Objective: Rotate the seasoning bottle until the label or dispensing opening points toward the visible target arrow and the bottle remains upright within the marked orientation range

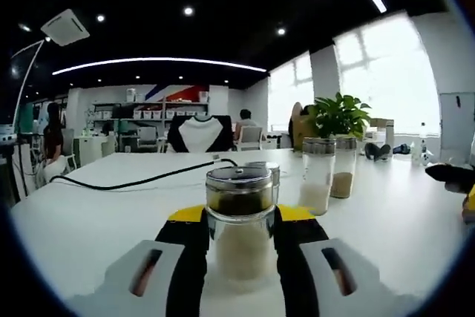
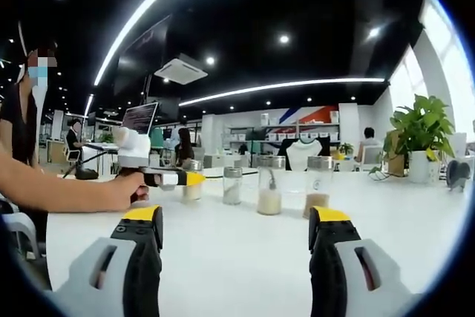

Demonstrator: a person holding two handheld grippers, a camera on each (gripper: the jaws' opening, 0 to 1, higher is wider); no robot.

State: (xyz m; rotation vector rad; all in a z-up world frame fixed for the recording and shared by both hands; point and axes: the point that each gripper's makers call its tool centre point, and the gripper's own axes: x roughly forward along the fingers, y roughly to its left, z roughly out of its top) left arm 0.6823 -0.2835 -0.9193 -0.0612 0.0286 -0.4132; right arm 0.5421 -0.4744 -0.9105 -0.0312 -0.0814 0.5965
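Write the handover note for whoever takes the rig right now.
Left gripper: shut on the seasoning bottle, which stands upright on the white table.
Right gripper: open, holding nothing, above the table.
Two taller jars stand behind and to the right of the bottle; a black cable runs across the table behind it; a plant is at the back.
Done: bottle gripped.
Left: I can see no target arrow or label, so I cannot tell how far it has been turned. Find the arrow, rotate, keep it upright, release.
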